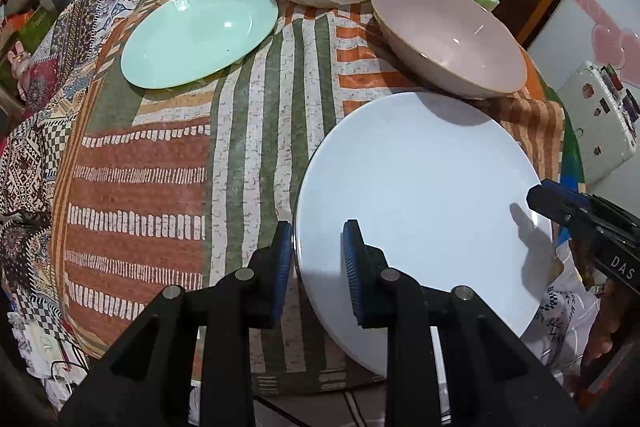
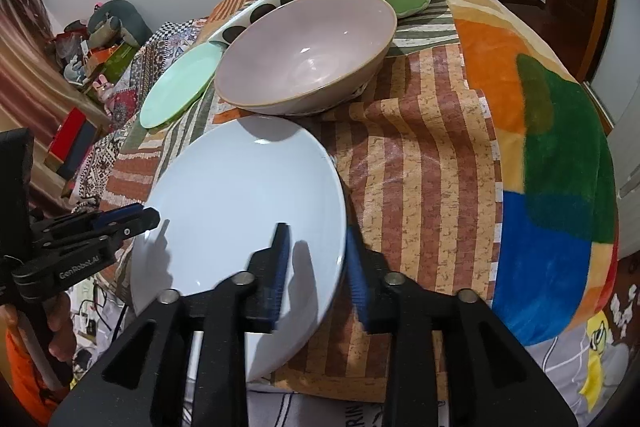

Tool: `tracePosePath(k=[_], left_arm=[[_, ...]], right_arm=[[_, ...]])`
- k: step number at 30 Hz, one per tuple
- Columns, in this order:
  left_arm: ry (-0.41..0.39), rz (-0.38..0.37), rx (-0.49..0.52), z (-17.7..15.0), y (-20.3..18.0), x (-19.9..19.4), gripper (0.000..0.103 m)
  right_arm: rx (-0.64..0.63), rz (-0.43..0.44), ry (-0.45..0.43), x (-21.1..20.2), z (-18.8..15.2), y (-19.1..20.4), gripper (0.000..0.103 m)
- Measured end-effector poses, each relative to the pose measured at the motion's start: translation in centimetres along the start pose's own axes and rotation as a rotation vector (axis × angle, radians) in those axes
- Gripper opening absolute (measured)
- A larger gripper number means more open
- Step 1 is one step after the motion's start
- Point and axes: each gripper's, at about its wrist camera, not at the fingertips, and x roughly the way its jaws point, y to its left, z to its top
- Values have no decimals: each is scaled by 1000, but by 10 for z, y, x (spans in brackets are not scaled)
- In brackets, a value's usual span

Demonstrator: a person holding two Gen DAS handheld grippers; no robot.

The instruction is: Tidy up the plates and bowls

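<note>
While both tools straddle its rim w/ jaws apart: round pale-blue ceramic plate (image 1: 420, 195), left tool (image 1: 318, 259), right tool (image 2: 316, 263), on striped worktop cloth (image 1: 160, 155)

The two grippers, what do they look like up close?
Both are black, angular linkages with silver pivot pins and blue ribbed finger pads. The left gripper shows white GenRobot.AI lettering in the right wrist view; the right gripper shows white letters DAS. An orange sleeve shows behind the left.
</note>
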Motion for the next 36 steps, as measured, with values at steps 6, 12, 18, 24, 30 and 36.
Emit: tracePosePath(k=[6, 12, 18, 24, 30, 36], left_arm=[[-43, -19, -25, 4, 11, -23, 27], [-130, -23, -60, 9, 28, -59, 33], [-227, 19, -102, 16, 54, -90, 46], [-295, 55, -137, 21, 83, -106, 54], [-340, 87, -179, 31, 109, -112, 65], [-343, 124, -217, 50, 138, -101, 69]], right_arm=[[-7, -14, -38, -16, 5, -1, 33], [-51, -14, -111, -36, 20, 11, 39], [-113, 10, -174, -46, 34, 38, 43], [-193, 45, -211, -44, 50, 71, 50], [-244, 71, -223, -32, 64, 102, 52], [-272, 88, -196, -7, 82, 126, 53]])
